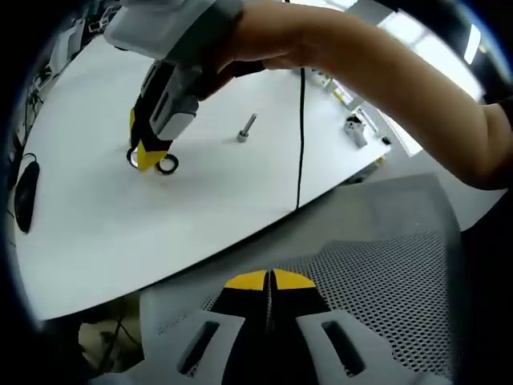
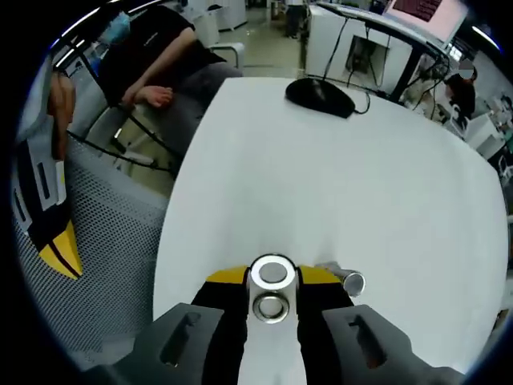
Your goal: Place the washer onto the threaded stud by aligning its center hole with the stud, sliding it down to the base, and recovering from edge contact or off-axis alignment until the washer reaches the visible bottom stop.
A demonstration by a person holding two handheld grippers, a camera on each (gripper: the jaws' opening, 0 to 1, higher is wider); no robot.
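Observation:
The threaded stud (image 1: 246,128) stands upright on the white table (image 1: 96,216). Left of it, a person's hand holds my right gripper (image 1: 149,157) tip-down at the table surface, with a metal ring (image 1: 167,165) on one side of its yellow tips and a second ring (image 1: 132,156) on the other. In the right gripper view, my right gripper (image 2: 272,277) is shut on a washer (image 2: 272,273), and a second ring (image 2: 271,307) sits between the jaws nearer the camera. My left gripper (image 1: 268,281) hangs shut and empty over a mesh chair back.
A small metal cylinder (image 2: 349,281) lies just past the right jaw; I cannot tell what it is. A black cable (image 1: 300,136) crosses the table right of the stud. A black mouse (image 2: 319,95) lies far across the table. A mesh chair (image 1: 385,265) stands off the table's near edge.

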